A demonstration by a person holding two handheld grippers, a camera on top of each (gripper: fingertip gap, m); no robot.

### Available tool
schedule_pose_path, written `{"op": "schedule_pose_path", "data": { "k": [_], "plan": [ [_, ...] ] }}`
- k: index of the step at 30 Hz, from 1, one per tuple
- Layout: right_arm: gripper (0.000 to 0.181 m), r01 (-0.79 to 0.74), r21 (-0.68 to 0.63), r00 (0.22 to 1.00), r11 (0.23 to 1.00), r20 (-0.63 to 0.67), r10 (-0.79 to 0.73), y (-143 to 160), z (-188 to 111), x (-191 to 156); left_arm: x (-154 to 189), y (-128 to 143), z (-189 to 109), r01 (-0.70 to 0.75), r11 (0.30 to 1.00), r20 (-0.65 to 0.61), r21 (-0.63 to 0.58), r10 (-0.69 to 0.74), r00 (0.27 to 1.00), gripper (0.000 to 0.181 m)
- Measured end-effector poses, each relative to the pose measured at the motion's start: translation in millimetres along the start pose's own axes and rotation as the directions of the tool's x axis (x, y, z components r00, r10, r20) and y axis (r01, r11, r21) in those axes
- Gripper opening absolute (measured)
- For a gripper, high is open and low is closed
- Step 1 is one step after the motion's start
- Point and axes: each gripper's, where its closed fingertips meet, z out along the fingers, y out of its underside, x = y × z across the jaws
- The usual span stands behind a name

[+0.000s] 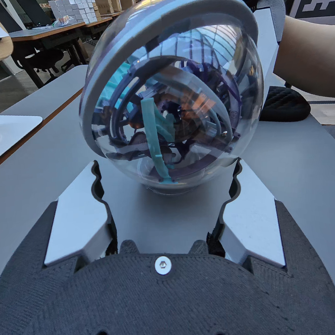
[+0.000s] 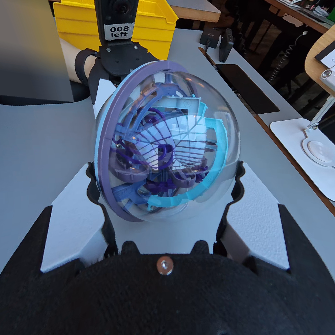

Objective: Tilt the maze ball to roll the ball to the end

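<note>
The maze ball (image 1: pixel 170 101) is a clear sphere with a grey-purple ring around it and blue, teal and purple tracks inside. It is tilted, just above the grey table (image 1: pixel 45 172). A small steel ball (image 1: pixel 223 133) sits on a track near the ring; it also shows in the right wrist view (image 2: pixel 118 145). My left gripper (image 1: pixel 166 162) has its jaws wide, both tips against the sphere's lower sides. My right gripper (image 2: pixel 165 165) holds the maze ball (image 2: pixel 166 145) from the opposite side, one finger on the ring, the other on the dome.
A yellow bin (image 2: pixel 154 23) stands behind the left gripper's body (image 2: pixel 117 36). Black devices (image 2: pixel 210 38), a black mat (image 2: pixel 244 90) and a white lamp base (image 2: pixel 317 150) lie to the right. A black mesh object (image 1: pixel 284 103) and a forearm (image 1: pixel 308 59) are behind the sphere.
</note>
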Motion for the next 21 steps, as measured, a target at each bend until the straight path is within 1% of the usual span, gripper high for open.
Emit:
{"op": "schedule_pose_path", "data": {
  "k": [4,7,9,11,16,21],
  "plan": [
    [0.150,0.010,0.006,1.000,1.000,0.017,-0.010,-1,1,0,0,-1,-3,0.002,1.000,-0.006,0.016,-0.002,1.000,0.142],
    [0.150,0.015,0.012,1.000,1.000,0.024,-0.015,-1,2,1,0,-11,-12,-0.051,0.996,0.006,0.068,0.051,0.999,0.132],
    [0.150,0.019,0.018,0.999,1.000,0.029,-0.019,-1,2,1,0,-16,-18,-0.063,0.994,0.008,0.092,0.062,0.998,0.130],
    [0.150,0.017,0.027,0.999,0.999,0.033,-0.018,-2,2,1,-3,-16,-22,-0.048,0.994,0.008,0.096,0.047,0.999,0.132],
    [0.150,0.029,0.043,0.998,0.999,0.052,-0.031,-2,3,1,-12,-6,-25,-0.008,0.999,-0.004,0.054,0.008,1.000,0.131],
    [0.150,0.048,0.053,0.996,0.997,0.078,-0.052,-2,3,1,-10,-5,-14,0.056,0.996,-0.062,0.063,-0.053,0.997,0.141]
  ]
}}
